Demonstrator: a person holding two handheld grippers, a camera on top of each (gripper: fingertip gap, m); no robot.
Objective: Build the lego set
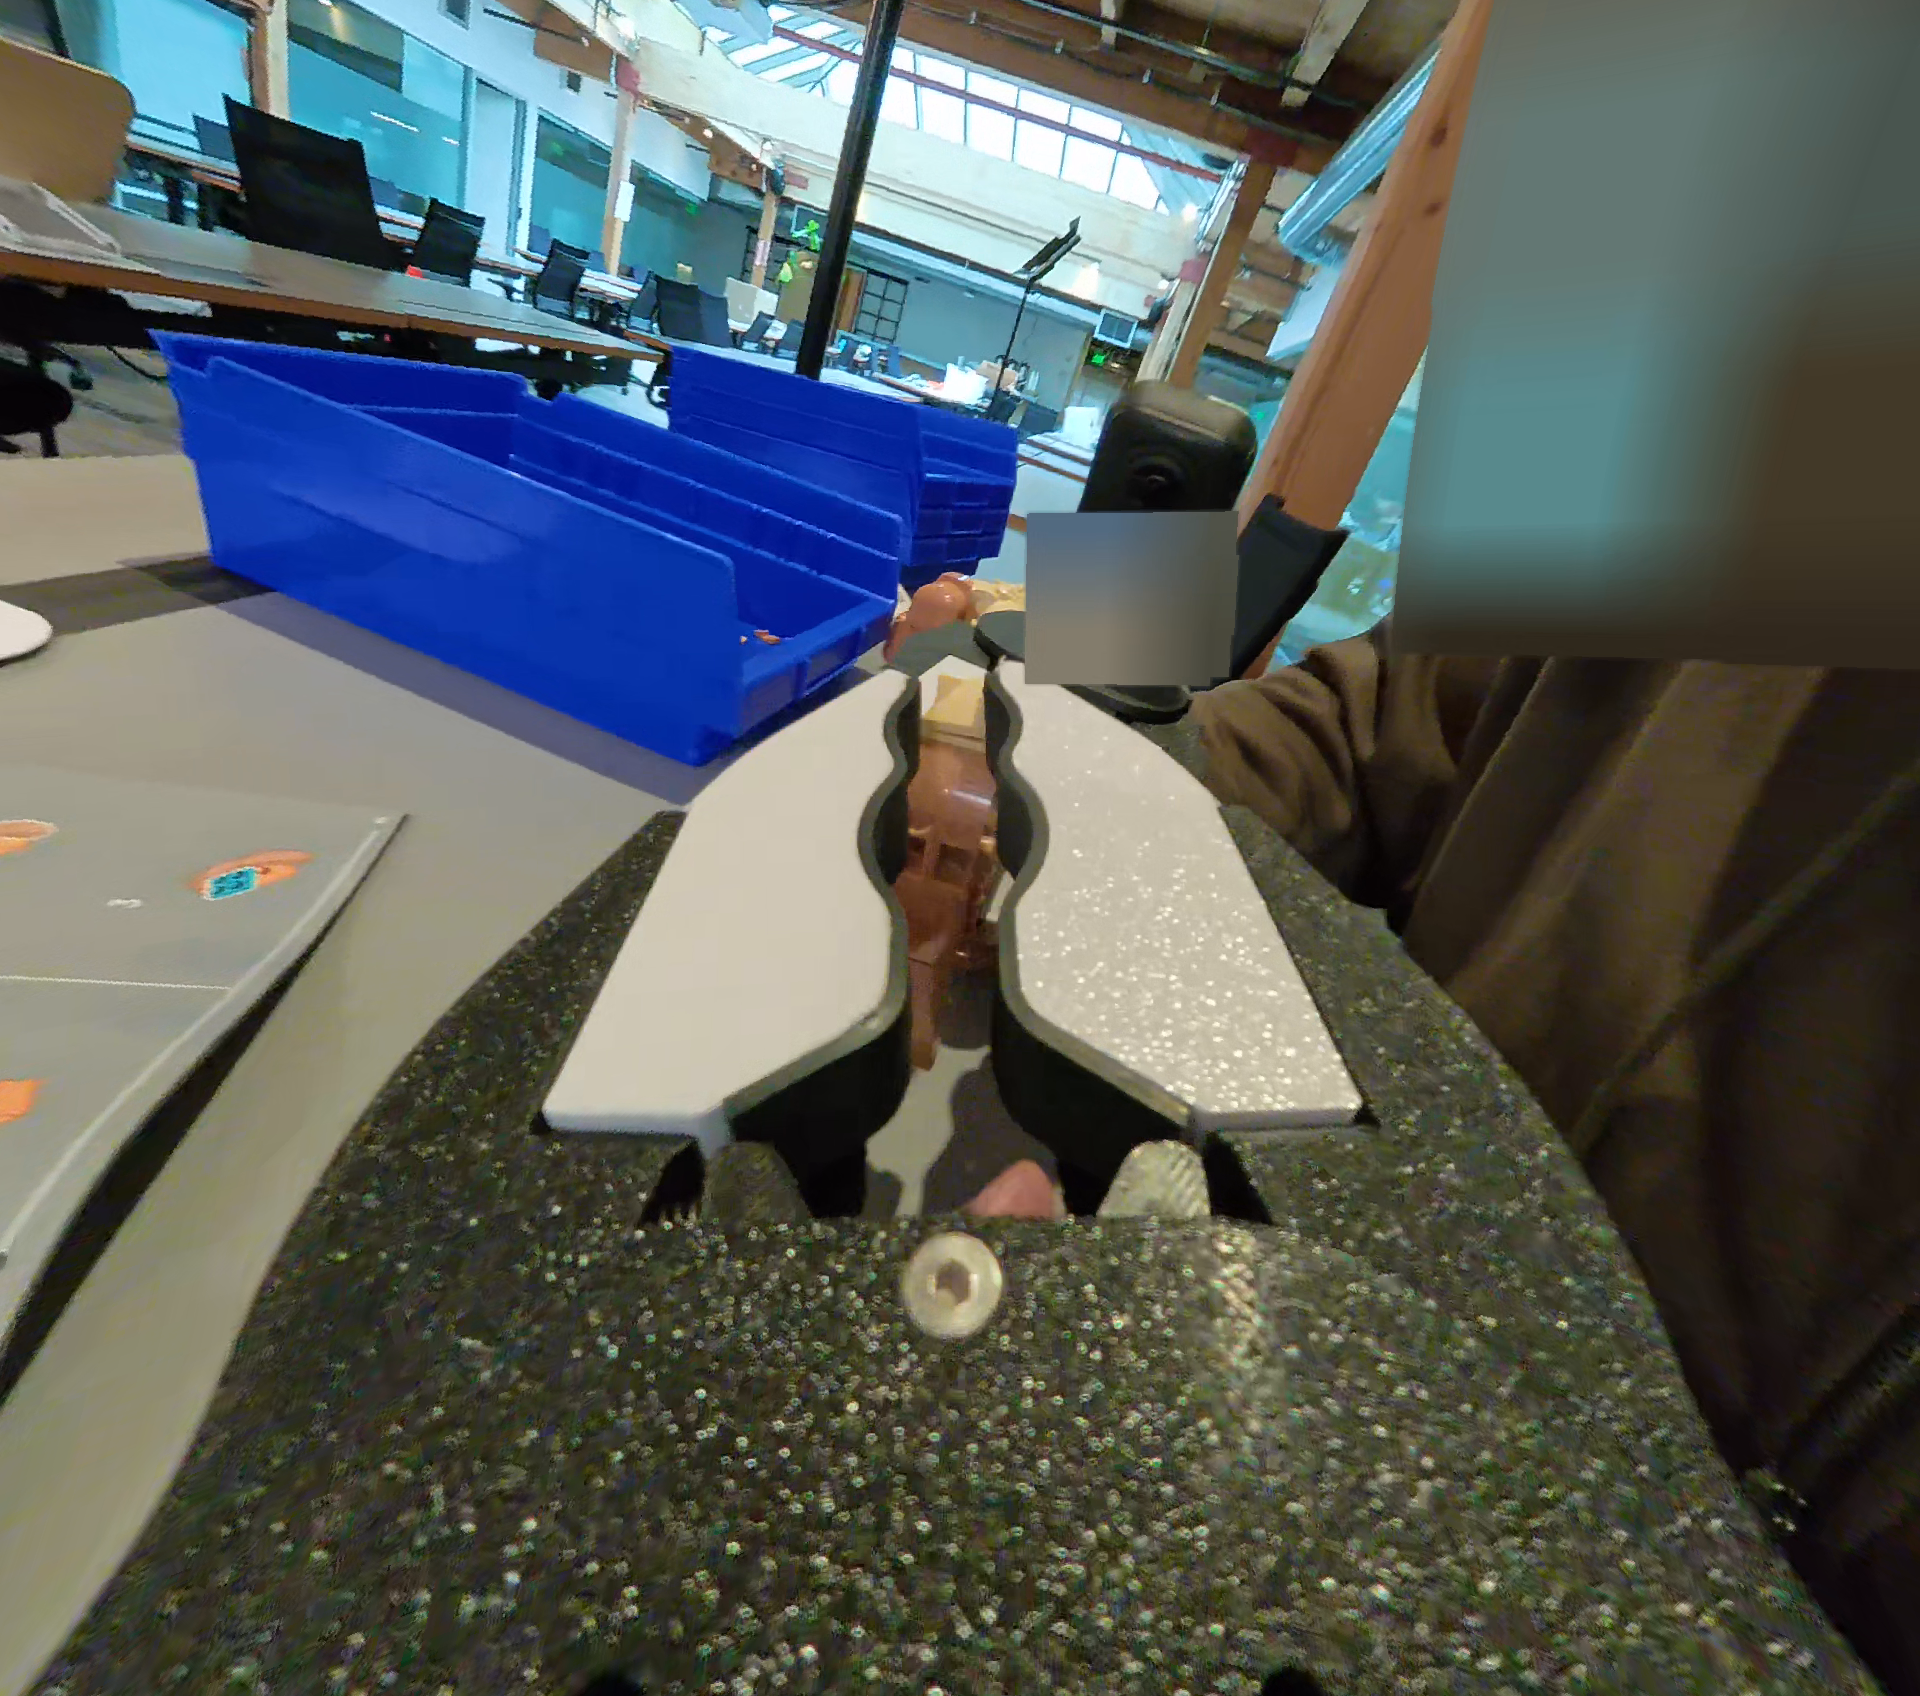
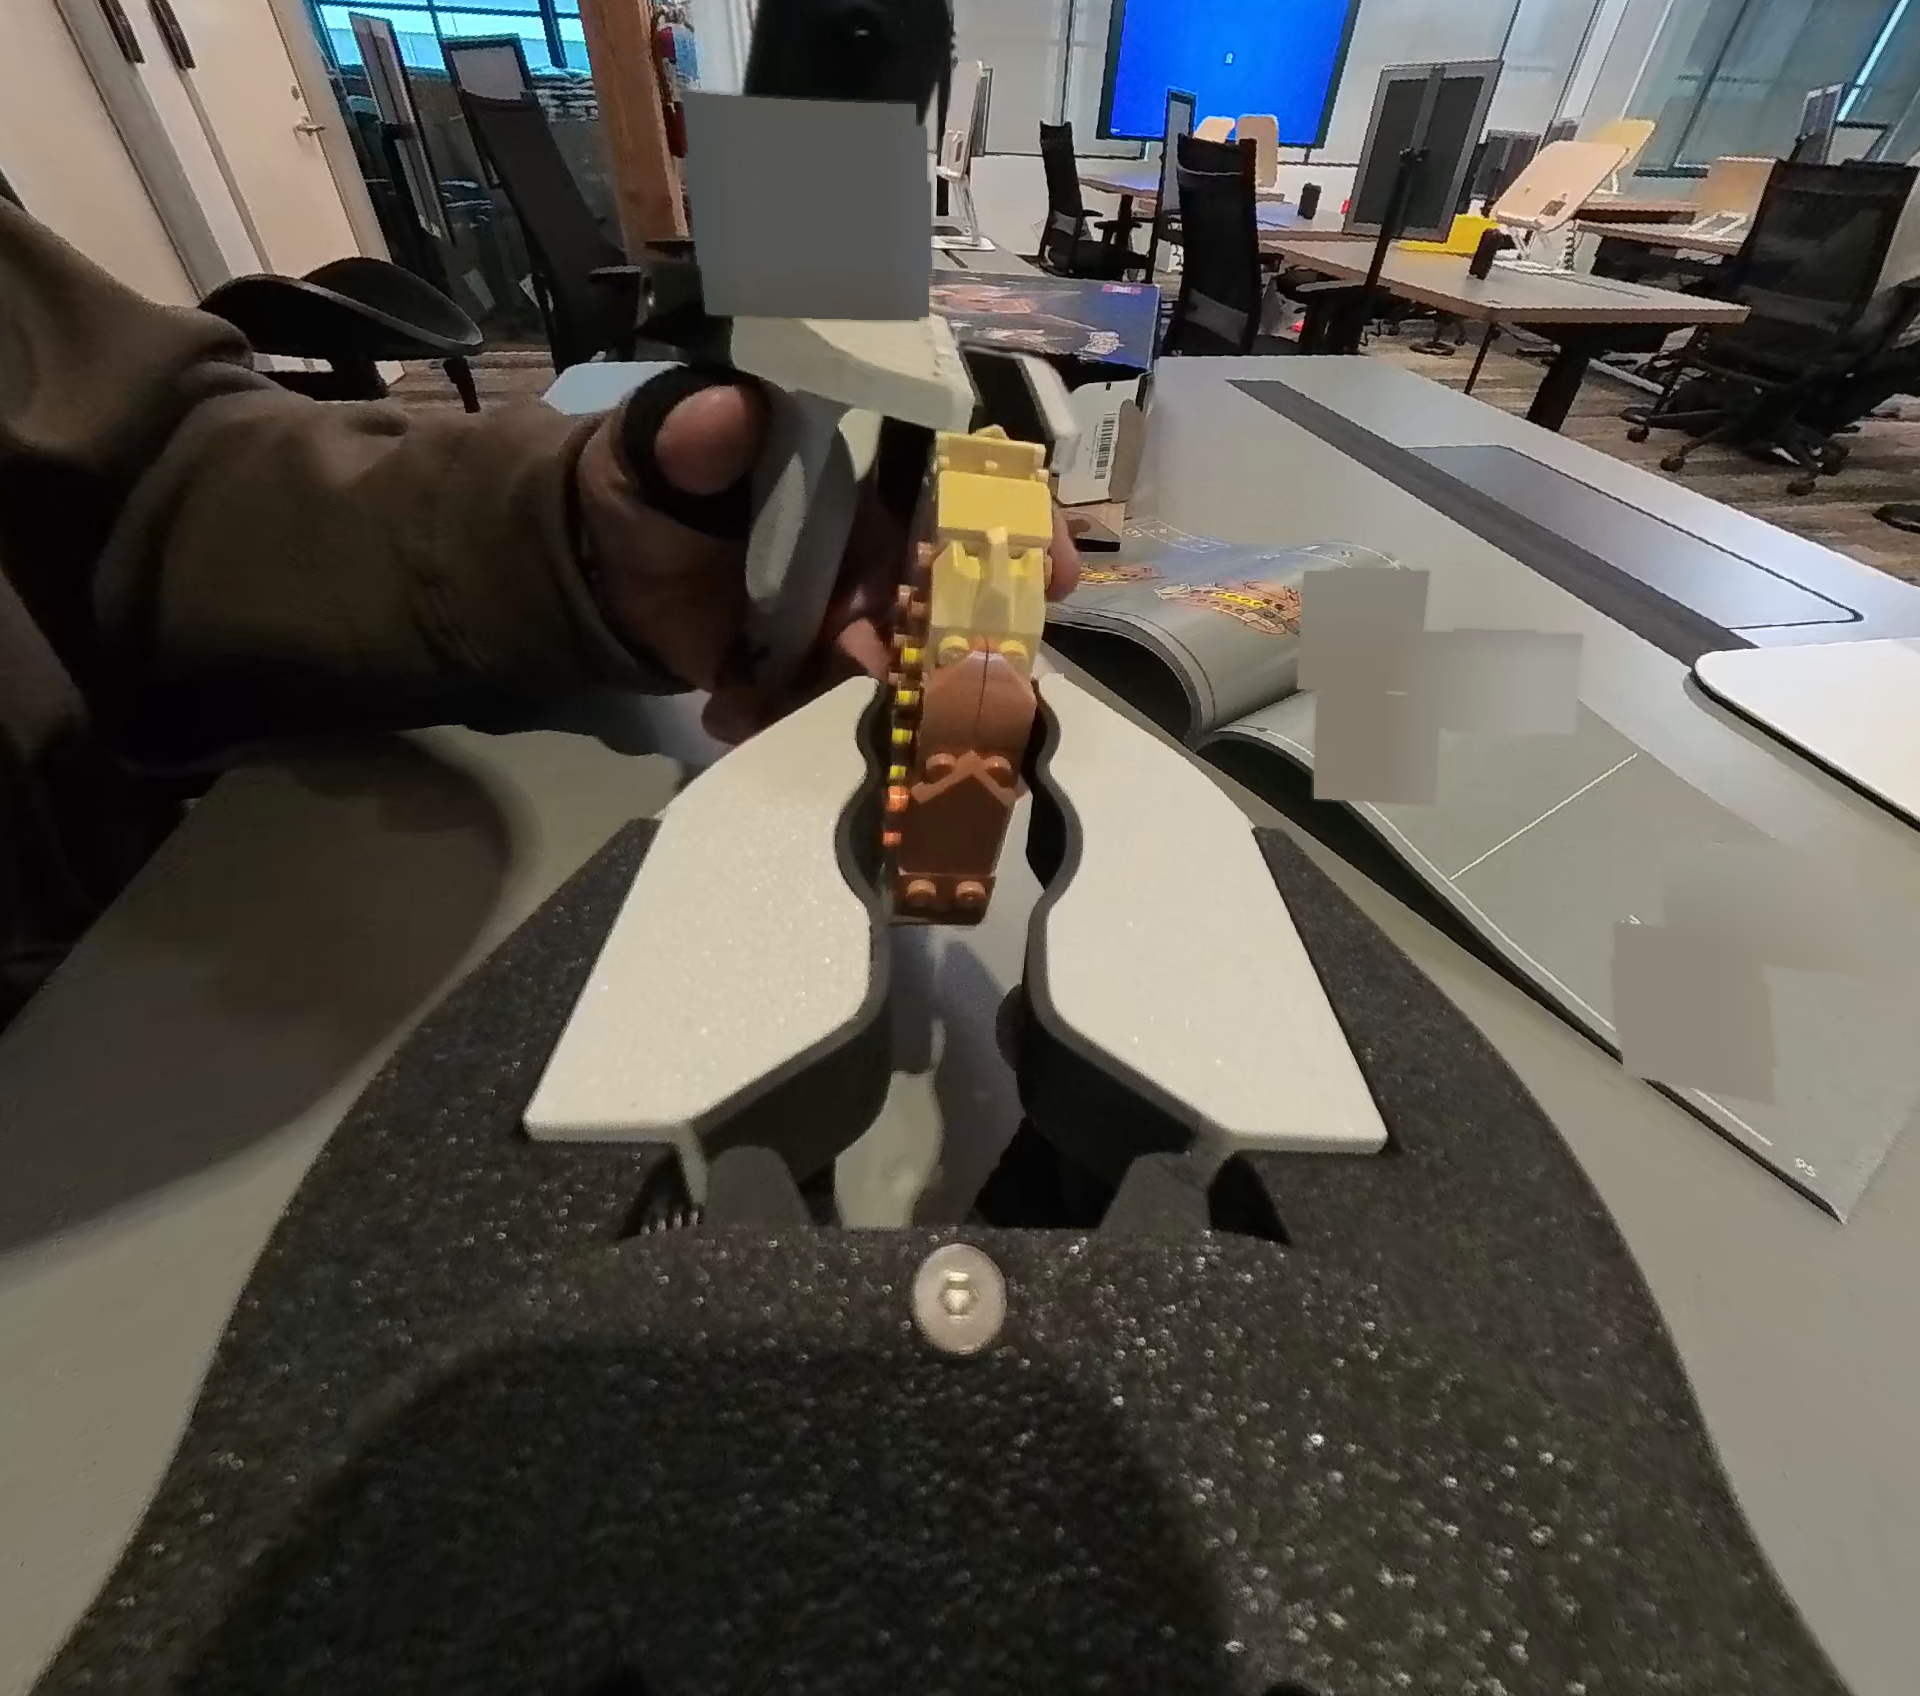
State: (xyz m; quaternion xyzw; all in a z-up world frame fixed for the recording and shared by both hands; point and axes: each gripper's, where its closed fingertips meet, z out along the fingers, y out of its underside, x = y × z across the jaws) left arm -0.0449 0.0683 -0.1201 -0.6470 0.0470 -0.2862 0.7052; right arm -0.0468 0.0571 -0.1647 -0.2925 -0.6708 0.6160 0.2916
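- Left wrist view: left tool (image 1: 951, 696) is clamping the brown-and-tan lego assembly (image 1: 945, 867) between nearly closed fingers, above the tabletop (image 1: 312, 711).
- Right tool (image 2: 951, 696) is gripping the same assembly's brown end, beside an open instruction booklet (image 2: 1195, 638).

A grey worktop (image 1: 436, 742) carries blue bins (image 1: 540, 534) at its far side. Just this side of the bins an open instruction booklet (image 2: 1455, 794) lies flat.

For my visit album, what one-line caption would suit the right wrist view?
Grey jaws close on a brown-and-tan lego model held above a grey table, instruction booklet open alongside.
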